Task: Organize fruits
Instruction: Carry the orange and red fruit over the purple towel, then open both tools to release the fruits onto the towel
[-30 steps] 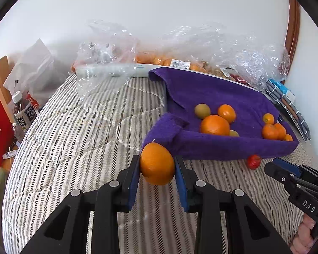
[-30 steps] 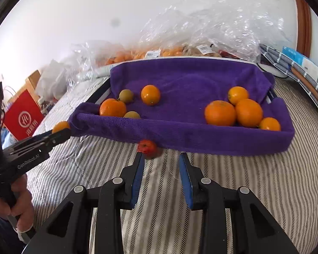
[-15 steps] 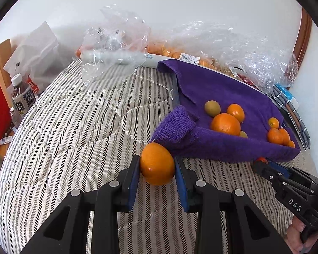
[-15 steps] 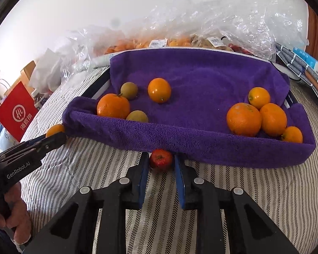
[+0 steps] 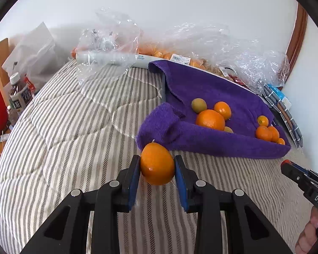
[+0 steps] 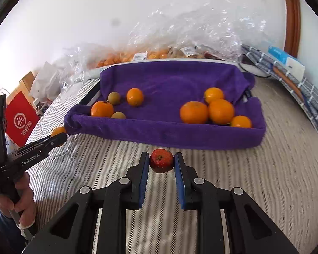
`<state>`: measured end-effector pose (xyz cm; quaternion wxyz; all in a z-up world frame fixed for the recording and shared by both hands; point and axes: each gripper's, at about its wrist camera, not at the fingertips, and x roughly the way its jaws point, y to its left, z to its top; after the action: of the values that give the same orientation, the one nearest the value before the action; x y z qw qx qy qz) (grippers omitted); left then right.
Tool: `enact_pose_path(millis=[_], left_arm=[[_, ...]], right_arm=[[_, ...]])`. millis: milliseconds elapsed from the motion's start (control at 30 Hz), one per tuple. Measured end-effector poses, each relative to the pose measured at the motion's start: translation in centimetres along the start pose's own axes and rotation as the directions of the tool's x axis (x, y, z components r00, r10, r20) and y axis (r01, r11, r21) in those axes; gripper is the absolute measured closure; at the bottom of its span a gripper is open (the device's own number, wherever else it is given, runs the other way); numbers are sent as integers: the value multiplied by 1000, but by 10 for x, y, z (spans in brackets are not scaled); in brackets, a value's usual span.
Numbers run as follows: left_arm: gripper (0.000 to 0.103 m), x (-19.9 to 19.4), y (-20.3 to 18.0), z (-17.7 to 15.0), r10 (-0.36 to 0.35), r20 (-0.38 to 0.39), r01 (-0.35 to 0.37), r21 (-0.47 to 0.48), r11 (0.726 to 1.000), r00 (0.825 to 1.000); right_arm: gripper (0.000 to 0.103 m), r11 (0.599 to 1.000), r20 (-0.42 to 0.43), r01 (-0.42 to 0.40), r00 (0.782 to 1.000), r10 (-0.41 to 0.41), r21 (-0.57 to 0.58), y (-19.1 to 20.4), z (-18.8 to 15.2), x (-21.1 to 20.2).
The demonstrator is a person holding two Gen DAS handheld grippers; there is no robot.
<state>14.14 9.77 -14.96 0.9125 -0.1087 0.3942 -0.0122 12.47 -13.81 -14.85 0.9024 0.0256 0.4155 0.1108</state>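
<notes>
Here, the left gripper (image 5: 156,166) pinches a round orange citrus fruit (image 5: 157,164); the right gripper (image 6: 161,162) pinches a small red fruit (image 6: 161,160), both near the purple towel-lined tray (image 6: 163,134).

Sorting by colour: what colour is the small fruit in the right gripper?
Red, clearest in the right wrist view.

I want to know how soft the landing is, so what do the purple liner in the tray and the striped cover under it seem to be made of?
The purple liner looks like terry towelling: matte with fuzzy pile. The striped cover looks like quilted woven fabric, with stitched seams.
</notes>
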Motion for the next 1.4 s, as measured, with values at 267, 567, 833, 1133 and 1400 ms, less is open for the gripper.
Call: enact_pose_path(millis=[267,567,833,1133,1400], left_arm=[[73,-35,-26,15,-39,37,39,19,999,999],[73,-42,-51,53,-49,63,45,58,997,997],[73,-4,-64,81,-44,52,39,95,995,998],[73,49,-80,101,-75,1,74,96,993,997],[73,80,-89,96,-60,-56,67,118,991,997]], right_arm=[[79,999,50,31,998,-32,18,-23,11,-40],[79,997,122,41,991,-48,58,-46,42,-60],[79,995,140,48,988,-59,86,-69,66,-26],[79,995,119,-5,993,-6,96,-68,91,36],[79,998,78,-19,997,14,64,-63,85,76]])
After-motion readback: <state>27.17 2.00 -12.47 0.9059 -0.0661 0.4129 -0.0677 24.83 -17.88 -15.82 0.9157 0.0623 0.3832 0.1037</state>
